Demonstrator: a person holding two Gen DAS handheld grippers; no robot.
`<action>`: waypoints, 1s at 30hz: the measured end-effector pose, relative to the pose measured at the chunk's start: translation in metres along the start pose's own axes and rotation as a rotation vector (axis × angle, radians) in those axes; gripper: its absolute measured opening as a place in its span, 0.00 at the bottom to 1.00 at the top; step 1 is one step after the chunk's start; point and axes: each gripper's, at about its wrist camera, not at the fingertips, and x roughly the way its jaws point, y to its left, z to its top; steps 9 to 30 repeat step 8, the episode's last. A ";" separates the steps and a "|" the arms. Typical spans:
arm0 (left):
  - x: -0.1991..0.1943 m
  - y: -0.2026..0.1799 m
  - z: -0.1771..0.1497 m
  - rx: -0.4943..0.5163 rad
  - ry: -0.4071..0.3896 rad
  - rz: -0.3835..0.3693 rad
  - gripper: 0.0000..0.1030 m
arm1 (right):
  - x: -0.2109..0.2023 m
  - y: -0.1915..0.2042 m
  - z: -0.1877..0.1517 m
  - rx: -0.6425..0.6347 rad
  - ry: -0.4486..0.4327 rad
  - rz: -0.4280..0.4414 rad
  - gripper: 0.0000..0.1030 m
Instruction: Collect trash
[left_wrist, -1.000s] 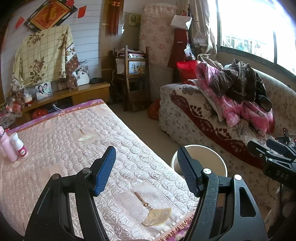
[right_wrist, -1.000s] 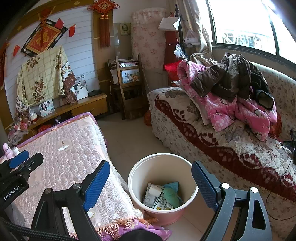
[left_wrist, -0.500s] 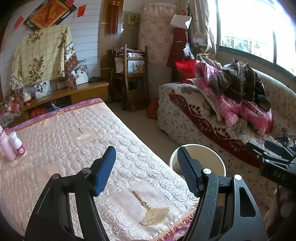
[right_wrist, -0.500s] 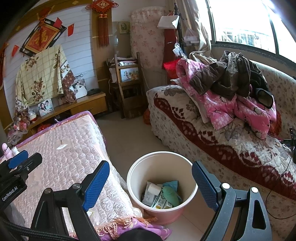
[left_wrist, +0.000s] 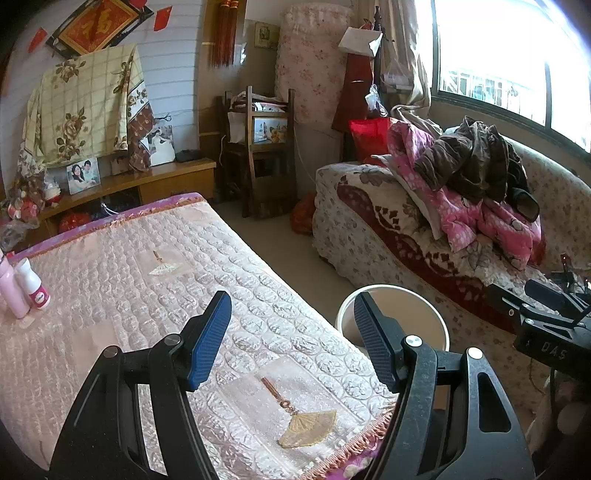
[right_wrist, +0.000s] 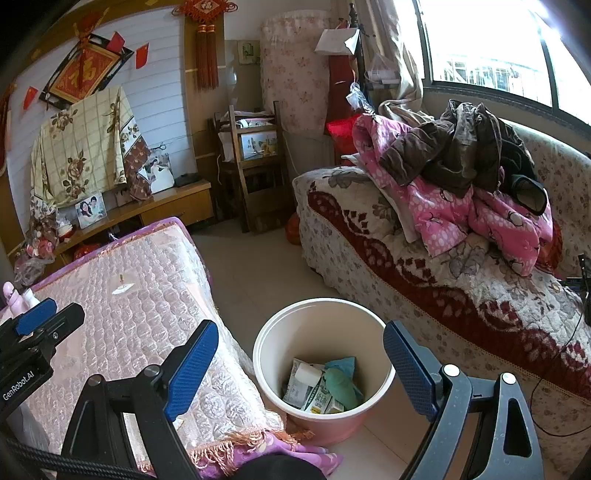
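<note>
**A:** Trash (right_wrist: 321, 384) sits at the bottom of the bin (right_wrist: 269, 354) nearest the cameras: cartons, a paper roll and something teal, on the floor between the worktop (right_wrist: 140, 295) and the sofa (right_wrist: 424, 280). Has anything shifted in the last second?

**B:** Practically nothing. Both views match the earlier ones; only the framing has drifted a hair. The right gripper (right_wrist: 299, 358) hangs over the bin with its jaws spread wide and nothing between them. The left gripper (left_wrist: 291, 332) hovers above the quilted cover, jaws parted and empty as well.

**A:** So what does that stillness mean for the job?

**B:** Probably a pause after a drop, or the end of collecting. Nothing that looks like litter lies on the cover from here.

**A:** And farther back?

**B:** Two small bottles (left_wrist: 24, 288) stand at the worktop's far left edge; whether they count as rubbish cannot be told. Beyond, clothes (left_wrist: 469, 177) are heaped on the sofa.
</note>
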 end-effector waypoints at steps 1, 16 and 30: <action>0.000 0.001 0.000 -0.002 0.000 -0.001 0.66 | 0.000 0.000 0.000 -0.001 0.001 0.000 0.87; -0.002 0.005 -0.004 0.003 -0.007 0.010 0.66 | 0.003 0.008 -0.002 -0.014 0.012 0.007 0.87; -0.002 0.005 -0.004 0.003 -0.007 0.010 0.66 | 0.003 0.008 -0.002 -0.014 0.012 0.007 0.87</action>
